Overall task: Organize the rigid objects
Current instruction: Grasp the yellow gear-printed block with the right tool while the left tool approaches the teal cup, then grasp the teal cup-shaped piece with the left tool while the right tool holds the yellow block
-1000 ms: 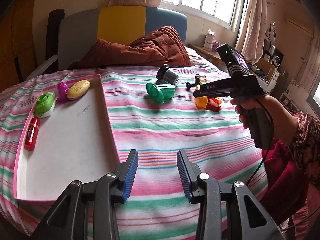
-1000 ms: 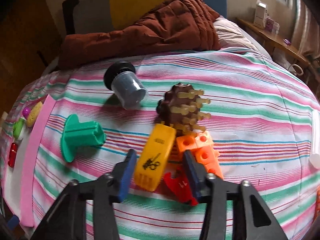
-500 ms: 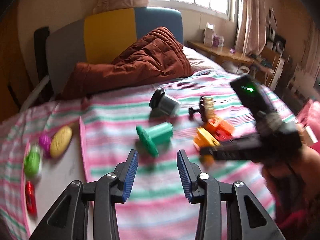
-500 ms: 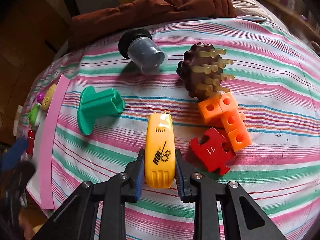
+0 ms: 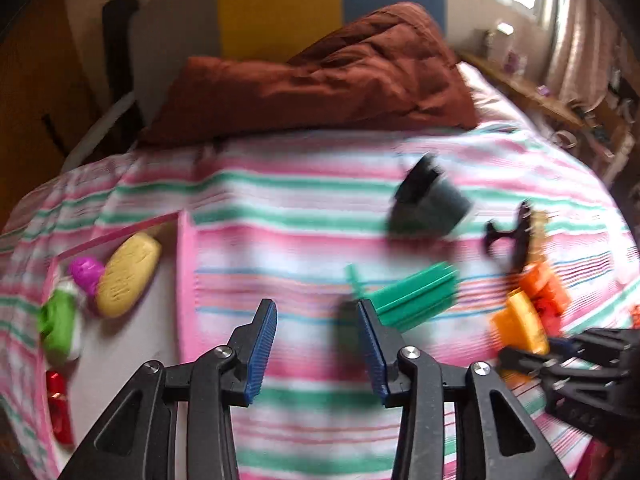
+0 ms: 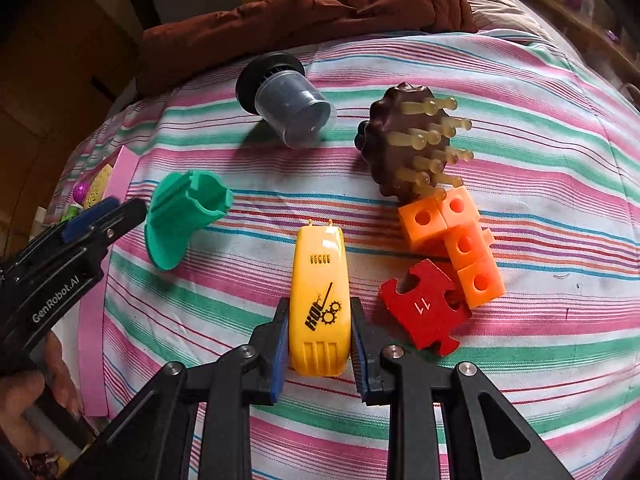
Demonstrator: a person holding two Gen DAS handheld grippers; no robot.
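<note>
Your right gripper (image 6: 319, 340) clamps the yellow toy (image 6: 319, 300) between its jaws; your left gripper (image 5: 317, 344) hangs with jaws apart, the green piece (image 5: 412, 298) just beyond its right finger.

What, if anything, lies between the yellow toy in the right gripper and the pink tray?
The green plastic piece and the left gripper sit on the bedspread side between the yellow toy, gripped by the right gripper, and the pink tray. Lifting over them looks feasible.

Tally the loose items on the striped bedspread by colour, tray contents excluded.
Yellow: 1, the yellow toy between the right gripper pads
Green: 1, green holder
Red: 1, puzzle piece
Orange: 1, cube cluster
Brown: 1, bristle brush
Grey-black: 1, cup
Total: 6
</note>
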